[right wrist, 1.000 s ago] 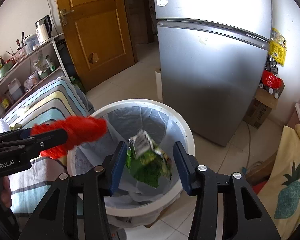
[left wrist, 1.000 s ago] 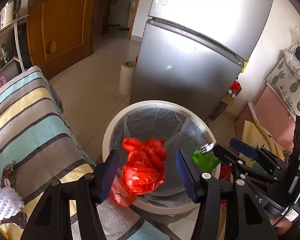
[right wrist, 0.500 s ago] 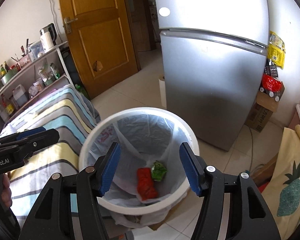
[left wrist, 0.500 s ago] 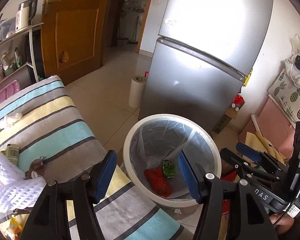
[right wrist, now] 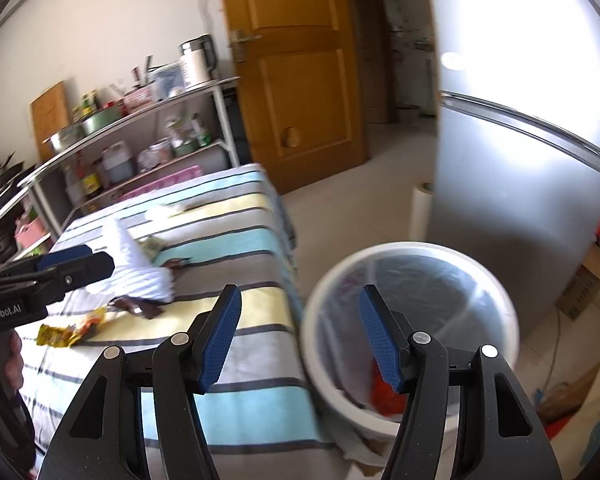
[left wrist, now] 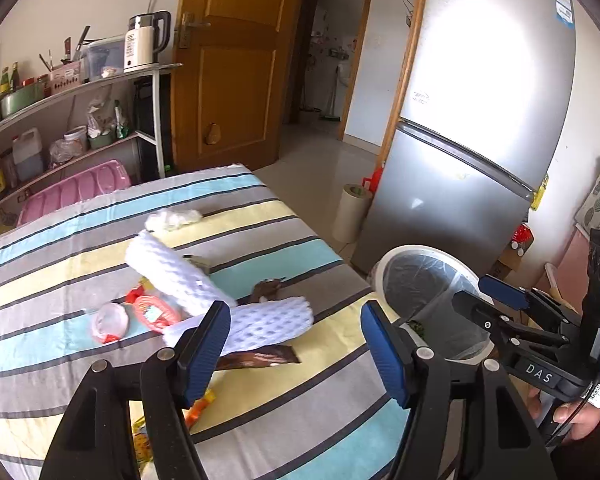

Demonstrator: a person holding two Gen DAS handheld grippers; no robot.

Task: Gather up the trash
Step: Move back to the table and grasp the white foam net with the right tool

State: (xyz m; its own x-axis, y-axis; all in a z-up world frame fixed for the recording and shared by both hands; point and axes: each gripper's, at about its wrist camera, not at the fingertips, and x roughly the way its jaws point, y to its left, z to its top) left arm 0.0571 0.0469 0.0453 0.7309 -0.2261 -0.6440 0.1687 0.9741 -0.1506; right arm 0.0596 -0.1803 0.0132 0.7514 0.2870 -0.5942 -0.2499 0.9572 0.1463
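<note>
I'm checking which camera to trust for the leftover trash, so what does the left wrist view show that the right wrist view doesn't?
Only the left wrist view shows the red-and-white wrapper and clear wrapper beside the white foam sheets.

Only the right wrist view shows the red bag down in the bin, and a yellow wrapper.

Both show the striped bed, white bin, brown wrapper and fridge.

Two white dimpled foam sheets [left wrist: 180, 276] ahead of the left jaws, one brown foil wrapper [left wrist: 260, 358] between them, one crumpled white tissue [left wrist: 174, 218] beyond; one white round lined bin [right wrist: 410, 250] behind the right jaws.
</note>
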